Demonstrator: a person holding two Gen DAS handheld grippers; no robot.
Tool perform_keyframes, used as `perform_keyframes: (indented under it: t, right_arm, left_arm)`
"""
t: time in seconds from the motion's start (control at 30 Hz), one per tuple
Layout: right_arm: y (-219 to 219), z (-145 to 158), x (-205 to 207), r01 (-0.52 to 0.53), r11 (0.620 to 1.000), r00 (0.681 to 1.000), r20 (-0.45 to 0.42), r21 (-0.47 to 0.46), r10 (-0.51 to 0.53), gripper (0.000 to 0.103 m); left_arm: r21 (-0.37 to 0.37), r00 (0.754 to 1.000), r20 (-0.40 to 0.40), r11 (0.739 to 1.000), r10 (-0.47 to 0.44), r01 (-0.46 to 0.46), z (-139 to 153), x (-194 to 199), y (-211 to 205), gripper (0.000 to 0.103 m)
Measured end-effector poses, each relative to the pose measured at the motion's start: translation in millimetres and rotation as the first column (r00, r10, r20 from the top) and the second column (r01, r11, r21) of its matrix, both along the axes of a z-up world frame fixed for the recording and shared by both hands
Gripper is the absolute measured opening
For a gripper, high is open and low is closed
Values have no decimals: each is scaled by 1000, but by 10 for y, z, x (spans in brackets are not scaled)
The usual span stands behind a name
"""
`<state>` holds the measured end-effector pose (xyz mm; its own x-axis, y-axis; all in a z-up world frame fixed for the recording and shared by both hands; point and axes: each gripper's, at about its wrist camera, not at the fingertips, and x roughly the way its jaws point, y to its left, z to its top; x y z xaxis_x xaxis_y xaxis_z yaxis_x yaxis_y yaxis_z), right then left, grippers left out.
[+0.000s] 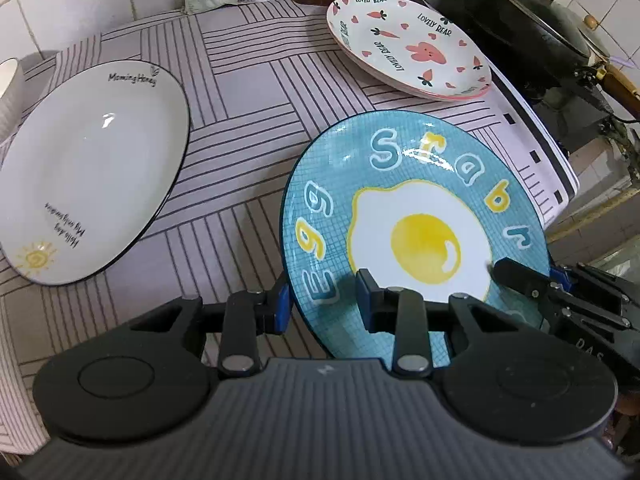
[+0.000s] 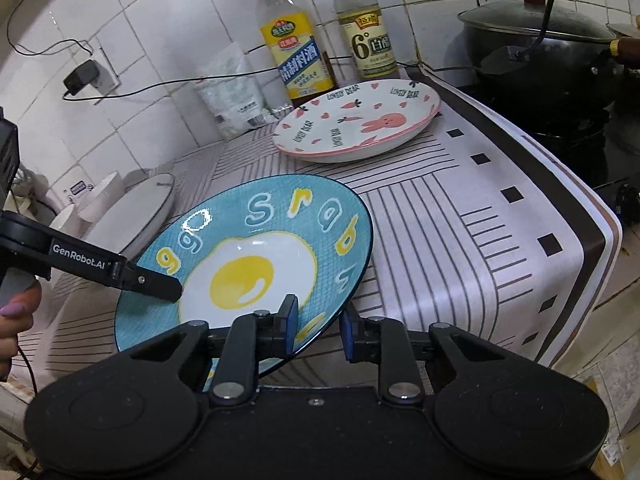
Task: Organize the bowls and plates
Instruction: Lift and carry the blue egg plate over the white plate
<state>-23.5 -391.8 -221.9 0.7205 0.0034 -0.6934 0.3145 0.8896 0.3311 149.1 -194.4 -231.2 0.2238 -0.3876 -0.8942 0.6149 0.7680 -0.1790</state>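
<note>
Blue plate (image 1: 416, 216) is straddled at its rim by left gripper (image 1: 324, 300) and right gripper (image 2: 318, 330); fingers apart, not clamped.

White tiled wall (image 2: 152, 80); striped cloth (image 1: 248, 92) over counter; wall socket (image 2: 106, 74).

The cloth-covered worktop (image 1: 248, 92) carries a white plate (image 1: 92, 172) left of the hand-held gripper (image 1: 324, 304) and a bunny plate (image 1: 404, 44) beyond it.

Glossy blue plate (image 1: 416, 216), seemingly glazed ceramic
</note>
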Motion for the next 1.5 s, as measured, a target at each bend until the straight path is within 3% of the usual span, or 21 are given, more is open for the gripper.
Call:
perform_keyframes:
  t: [0.5, 0.83, 1.2, 1.5]
  right_arm:
    - [285, 430, -80, -117, 993, 993, 8, -23, 117, 27]
    - [462, 614, -34, -196, 980, 980, 33, -24, 196, 27]
    - [653, 710, 439, -316, 948, 945, 82, -30, 318, 27]
    - [906, 603, 1086, -399, 916, 912, 95, -26, 400, 27]
  left_arm:
    - [-23, 998, -34, 998, 57, -58, 344, -215, 506, 31]
    - [-40, 991, 6, 990, 137, -137, 538, -276, 818, 31]
    - [-48, 961, 32, 961, 275, -274, 696, 19, 1253, 31]
    - [-59, 921, 15, 919, 390, -389, 482, 531, 1583, 32]
